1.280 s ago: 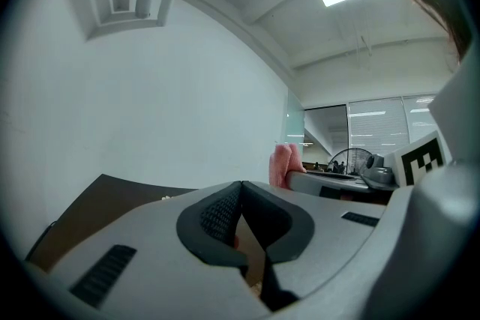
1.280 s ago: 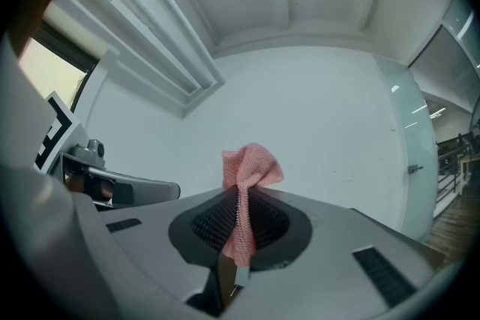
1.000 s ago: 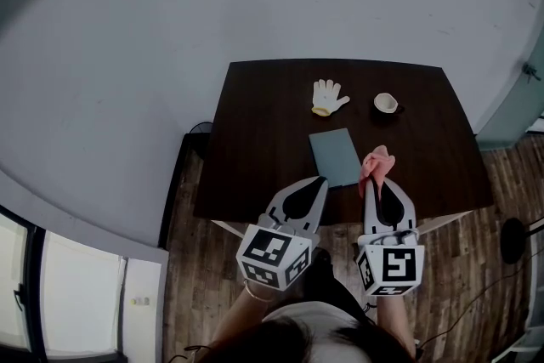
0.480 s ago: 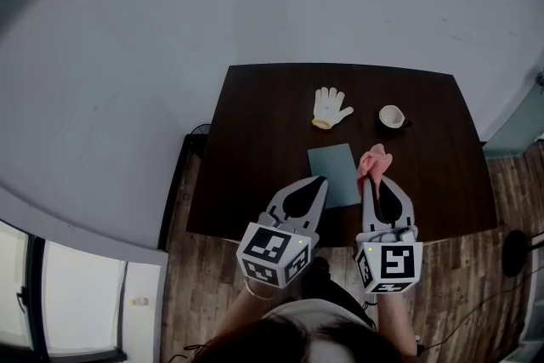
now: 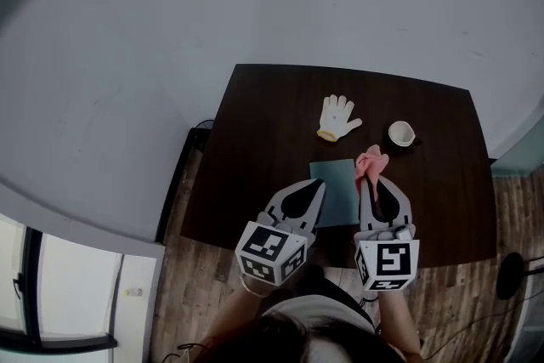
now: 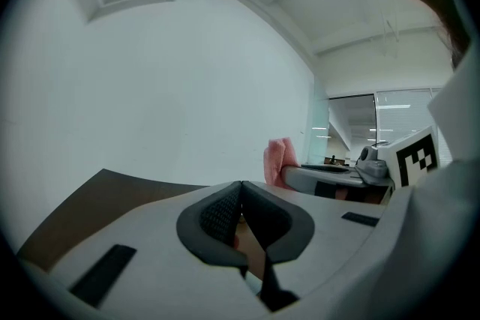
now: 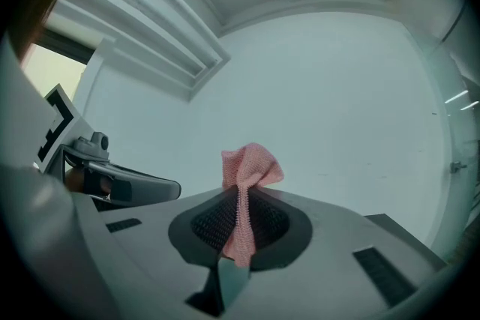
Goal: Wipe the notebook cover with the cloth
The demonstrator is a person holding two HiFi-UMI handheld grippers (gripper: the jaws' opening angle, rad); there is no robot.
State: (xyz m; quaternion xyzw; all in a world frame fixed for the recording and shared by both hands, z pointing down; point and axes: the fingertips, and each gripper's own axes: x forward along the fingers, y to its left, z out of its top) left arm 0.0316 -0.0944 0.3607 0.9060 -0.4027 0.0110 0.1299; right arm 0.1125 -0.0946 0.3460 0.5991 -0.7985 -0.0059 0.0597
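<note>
A teal notebook (image 5: 337, 187) lies flat on the dark wooden table (image 5: 263, 140), near its front edge. My right gripper (image 5: 371, 179) is shut on a pink cloth (image 5: 371, 162) that sticks up past its tips, just right of the notebook. In the right gripper view the cloth (image 7: 246, 183) is pinched between the jaws and bunches above them. My left gripper (image 5: 321, 182) is shut with nothing in it, its tips over the notebook's near left edge. The left gripper view shows its jaws (image 6: 240, 195) closed together, with the pink cloth (image 6: 279, 161) beyond.
A white work glove (image 5: 337, 116) lies at the table's back middle. A small white cup (image 5: 400, 133) stands to its right. Wooden floor (image 5: 476, 293) surrounds the table, and a pale wall (image 5: 255, 4) rises behind it.
The head view has shifted, so the table sits lower and further right in frame. Both grippers have kept their places by the notebook, the right still holding the cloth.
</note>
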